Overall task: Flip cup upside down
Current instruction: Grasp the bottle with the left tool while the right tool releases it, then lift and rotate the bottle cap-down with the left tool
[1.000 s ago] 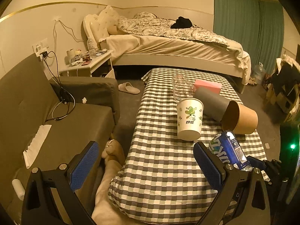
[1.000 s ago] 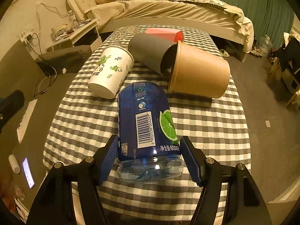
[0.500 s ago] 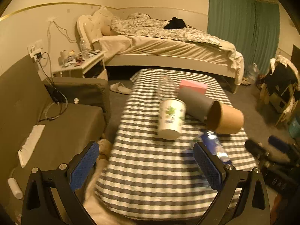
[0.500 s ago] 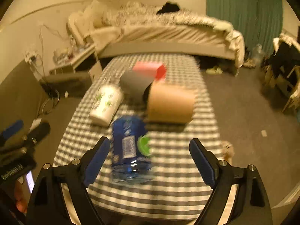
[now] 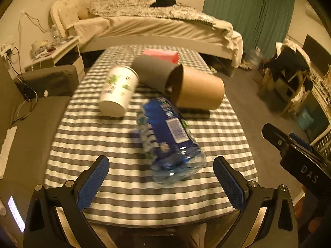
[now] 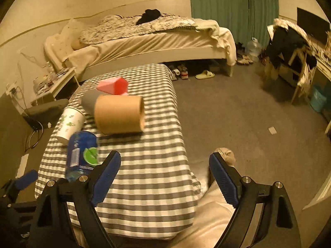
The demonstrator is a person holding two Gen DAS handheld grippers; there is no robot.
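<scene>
Left hand-held gripper [image 5: 161, 177]: jaws spread wide, blue pads empty, held above the near end of the surface.
Right hand-held gripper [image 6: 165, 175]: jaws spread wide, holding nothing, positioned over the near right edge of the surface; its black body was also visible at the right edge of the left wrist view.
Surface [image 5: 93, 144]: long, covered by a grey-and-white checked cloth, extending away toward the bed.
Blue-labelled clear plastic bottle [image 5: 169, 140]: lay on its side nearest the grippers, base toward the camera, partly blurred; not between either pair of jaws.
White paper cup with green leaf print [image 5: 119, 91]: lay tipped on the surface with its closed base toward the camera, left of the bottle and apart from both grippers.
Brown cardboard cup [image 5: 196, 88]: lay on its side just beyond the bottle, to the right of the white cup.
Grey cylindrical sleeve [image 5: 152, 72]: lay on its side with one end reaching into the brown cup's mouth.
Pink rectangular block [image 5: 160, 54]: rested behind the grey sleeve, toward the far end of the surface.
Bed [image 5: 155, 29]: stood beyond the surface, carrying a rumpled patterned duvet.
Green curtain [image 5: 248, 14]: hung at the far right wall.
</scene>
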